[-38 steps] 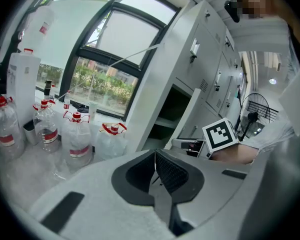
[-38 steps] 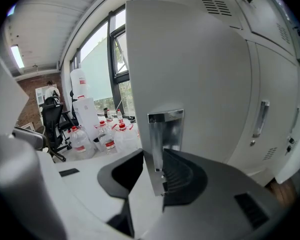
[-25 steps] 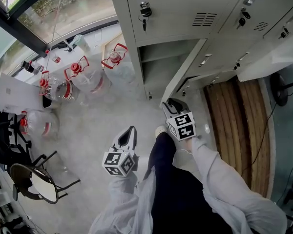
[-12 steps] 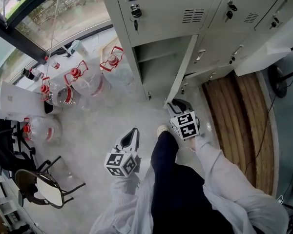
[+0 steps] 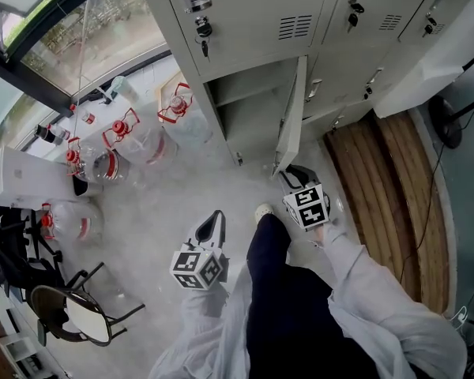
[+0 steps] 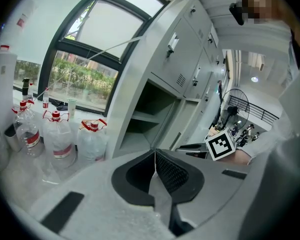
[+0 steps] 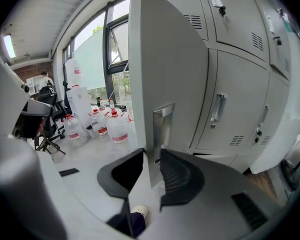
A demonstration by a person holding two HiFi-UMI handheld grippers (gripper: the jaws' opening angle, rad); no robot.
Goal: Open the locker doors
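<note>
Head view: R hand-held gripper (image 5: 291, 174) is sitting at the bottom corner of the open locker door (image 5: 291, 113), leftmost column; L hand-held gripper (image 5: 213, 218) is hanging over the floor (image 5: 158, 204), well apart from the lockers.
Bottles: water bottles (image 5: 134, 136) are standing near the window.
Left gripper view: jaws are pressing together w/ nothing btwn them; open compartment (image 6: 145, 119) is showing ahead.
Right gripper view: jaws are pinching the door's free edge, just below the recessed handle (image 7: 162, 129).

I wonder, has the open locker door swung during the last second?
Yes. The locker door, clamped in the right gripper, has swung wider open, away from its compartment and toward the wooden floor strip.
</note>
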